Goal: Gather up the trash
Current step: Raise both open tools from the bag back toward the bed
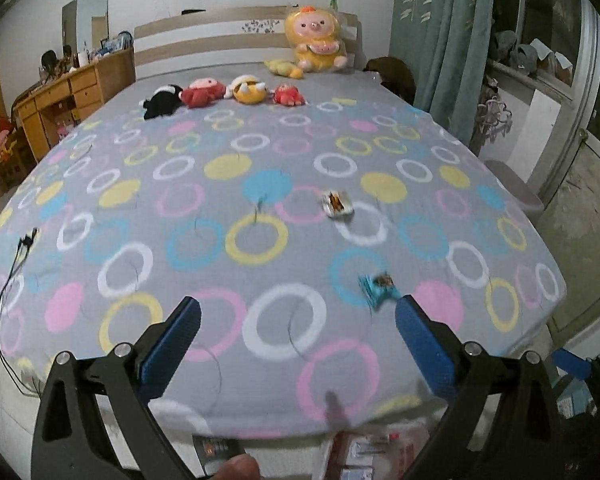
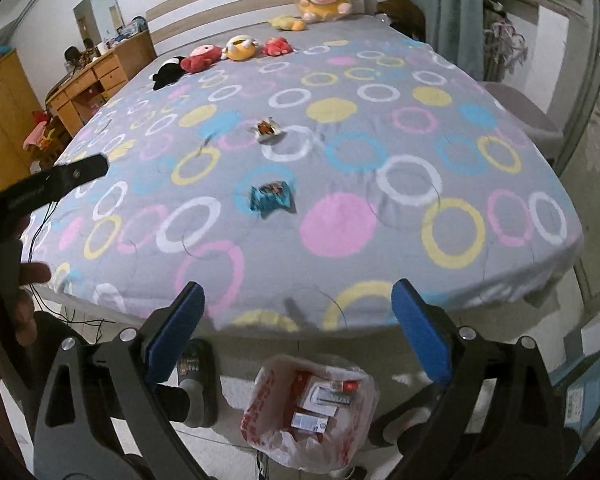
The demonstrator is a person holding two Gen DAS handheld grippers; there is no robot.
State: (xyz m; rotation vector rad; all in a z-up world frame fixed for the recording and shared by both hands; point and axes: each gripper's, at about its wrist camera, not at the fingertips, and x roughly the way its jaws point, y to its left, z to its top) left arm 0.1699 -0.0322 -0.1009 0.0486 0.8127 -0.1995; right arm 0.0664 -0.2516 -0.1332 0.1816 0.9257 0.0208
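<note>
Blue wrapper on the bed near its front edge, white wrapper farther back, left gripper and right gripper both with jaws wide apart, holding nothing, trash bag on the floor below

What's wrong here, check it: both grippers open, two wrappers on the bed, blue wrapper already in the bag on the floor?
One error: the blue wrapper is not in the bag; the right wrist view shows it lying on the bed, nearer than the white wrapper. The rest holds: left gripper and right gripper are open.
</note>
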